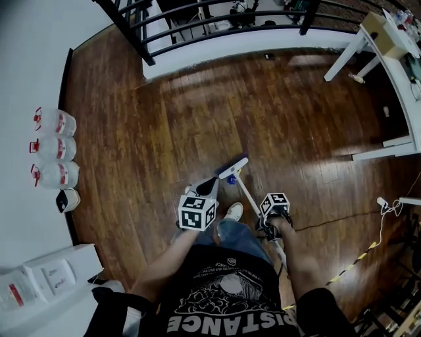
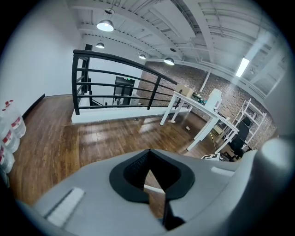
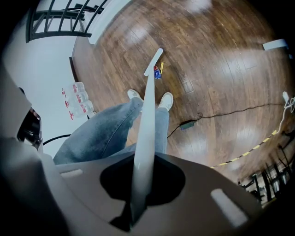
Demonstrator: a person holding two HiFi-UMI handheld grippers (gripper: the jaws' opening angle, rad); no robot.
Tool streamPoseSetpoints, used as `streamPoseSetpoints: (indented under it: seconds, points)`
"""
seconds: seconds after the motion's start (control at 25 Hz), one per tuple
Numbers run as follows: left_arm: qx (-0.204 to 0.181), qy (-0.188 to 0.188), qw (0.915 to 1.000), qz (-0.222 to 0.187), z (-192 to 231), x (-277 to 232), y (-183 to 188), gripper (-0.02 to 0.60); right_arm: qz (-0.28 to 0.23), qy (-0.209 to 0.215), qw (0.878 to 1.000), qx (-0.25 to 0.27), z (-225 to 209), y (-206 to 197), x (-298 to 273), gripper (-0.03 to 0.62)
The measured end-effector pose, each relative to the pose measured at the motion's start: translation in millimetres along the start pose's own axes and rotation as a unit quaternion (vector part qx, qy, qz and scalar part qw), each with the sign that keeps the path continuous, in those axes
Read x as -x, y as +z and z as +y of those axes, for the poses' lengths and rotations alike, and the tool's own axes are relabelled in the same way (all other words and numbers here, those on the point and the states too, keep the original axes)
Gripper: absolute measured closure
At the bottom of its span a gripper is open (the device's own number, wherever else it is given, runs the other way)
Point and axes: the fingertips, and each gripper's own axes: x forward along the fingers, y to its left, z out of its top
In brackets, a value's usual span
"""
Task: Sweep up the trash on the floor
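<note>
Jaws of my right gripper are clamped tight on the white broom, its head just beside the blue trash on the floor (not swept in yet, I judge). My left gripper jaws pinch what looks like the dustpan, waiting close by.

Floor ahead: a wide stretch of bare wooden floor is found open from the shoes to the far rail.
Far edge: passage is barred by a black railing set on a white kerb.
Right side: the way is narrowed by a white surface and its slanted legs.
Left wall: three water jugs are lined up against it.
Right floor: a black cable is laid flat across the boards.
Near feet: the gap is crossed by a broom handle, clamped in the right hand-held gripper.
Lower left: the corner is taken up by white boxes.
</note>
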Motion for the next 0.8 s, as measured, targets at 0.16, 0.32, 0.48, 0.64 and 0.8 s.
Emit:
streamPoseSetpoints:
  seconds: [0.16, 0.32, 0.48, 0.64, 0.8]
  points:
    - [-0.004, -0.004, 1.0, 0.001, -8.7, -4.4, 5.8, 0.577, -0.01, 0.034, 0.999, 0.013, 6.7, -7.1, 3.9, 0.589]
    - [-0.01, -0.012, 0.9999, 0.004, -17.6, -11.9, 12.8, 0.577, -0.032, 0.059, 0.998, 0.011, 8.8, -4.8, 12.5, 0.589]
    - [-0.023, -0.027, 0.9993, 0.009, -31.9, -22.1, 21.6, 0.577, -0.048, 0.046, 0.998, 0.006, 5.9, 5.1, 29.5, 0.589]
    - [-0.033, -0.045, 0.9984, 0.011, -42.1, -41.9, 36.4, 0.577, -0.075, 0.048, 0.996, -0.001, 10.3, 31.6, 55.8, 0.589]
    - [-0.032, -0.061, 0.9976, 0.008, -45.9, -62.6, 61.7, 0.577, -0.097, 0.039, 0.994, -0.004, 16.9, 63.6, 91.9, 0.589]
